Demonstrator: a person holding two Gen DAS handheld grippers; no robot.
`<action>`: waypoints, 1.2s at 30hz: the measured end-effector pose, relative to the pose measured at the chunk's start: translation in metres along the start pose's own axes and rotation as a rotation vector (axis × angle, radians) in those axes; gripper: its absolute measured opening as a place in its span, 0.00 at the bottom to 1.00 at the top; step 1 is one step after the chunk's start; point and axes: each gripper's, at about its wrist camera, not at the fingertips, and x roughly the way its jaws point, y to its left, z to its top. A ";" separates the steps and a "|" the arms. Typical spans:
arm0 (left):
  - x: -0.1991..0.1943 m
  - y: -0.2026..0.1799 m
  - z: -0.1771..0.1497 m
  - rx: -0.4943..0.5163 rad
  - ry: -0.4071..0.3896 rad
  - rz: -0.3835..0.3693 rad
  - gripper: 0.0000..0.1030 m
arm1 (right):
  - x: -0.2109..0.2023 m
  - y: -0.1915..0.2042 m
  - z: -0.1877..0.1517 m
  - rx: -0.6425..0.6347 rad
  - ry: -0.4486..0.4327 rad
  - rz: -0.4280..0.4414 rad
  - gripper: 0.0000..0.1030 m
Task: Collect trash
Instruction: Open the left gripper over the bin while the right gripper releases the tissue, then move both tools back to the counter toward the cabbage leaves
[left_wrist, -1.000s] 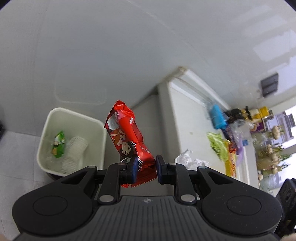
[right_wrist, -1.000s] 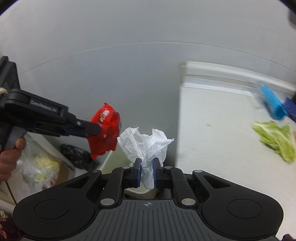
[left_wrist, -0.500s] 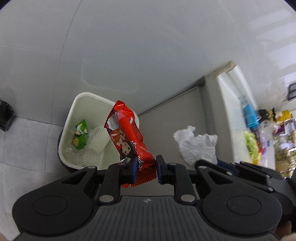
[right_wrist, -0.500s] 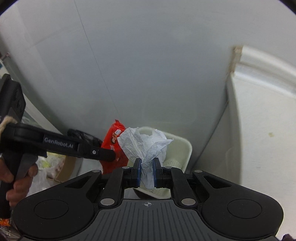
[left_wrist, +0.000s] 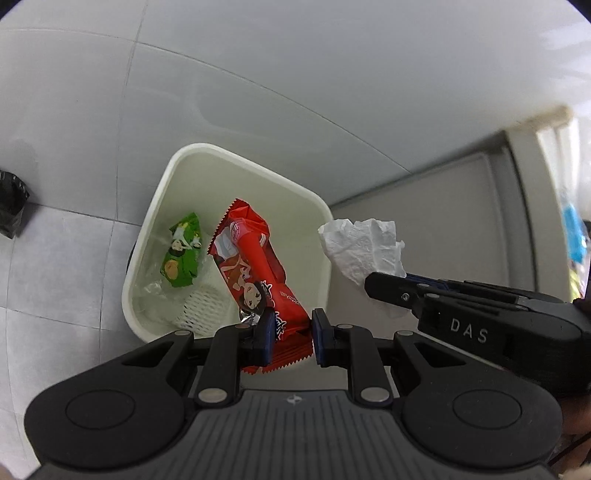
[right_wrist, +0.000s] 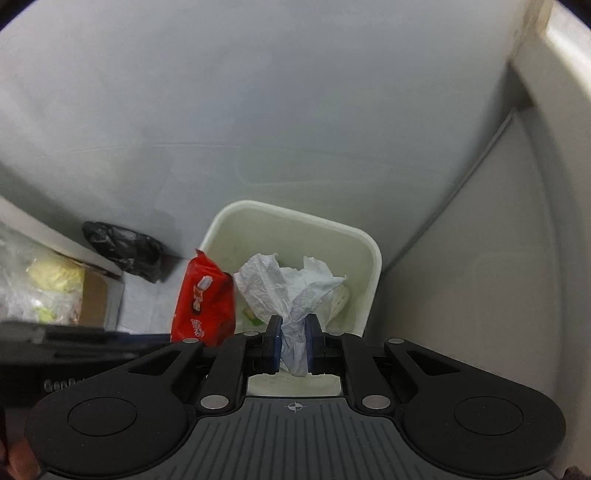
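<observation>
Left hand-held gripper (left_wrist: 290, 334) clamped on a red snack wrapper (left_wrist: 255, 266), right hand-held gripper (right_wrist: 293, 343) clamped on a crumpled white tissue (right_wrist: 288, 284); both held above the open white bin (left_wrist: 240, 162)

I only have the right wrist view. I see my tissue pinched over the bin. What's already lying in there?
Observer: The left wrist view looks deeper into the white bin: a green snack wrapper lies on the bottom.
Operator: Anything else under it?
Observer: Beside it, a white foam mesh sleeve and some clear plastic film.
Operator: Is the red wrapper gripped properly?
Observer: Yes. The left gripper is clamped on the bottom end of the red snack wrapper, which hangs over the bin opening.
Operator: And my tissue?
Observer: From that side, the crumpled tissue in the right gripper appears just past the bin's right rim.
</observation>
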 end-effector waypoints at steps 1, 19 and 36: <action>0.002 0.001 0.002 -0.006 -0.005 0.006 0.18 | 0.005 -0.003 0.004 0.011 0.009 0.003 0.11; 0.010 -0.008 0.004 0.060 -0.001 0.133 0.58 | -0.005 -0.029 0.025 0.145 0.016 0.066 0.45; -0.016 -0.032 0.000 0.139 -0.022 0.188 0.87 | -0.048 -0.014 0.028 0.104 -0.066 0.098 0.68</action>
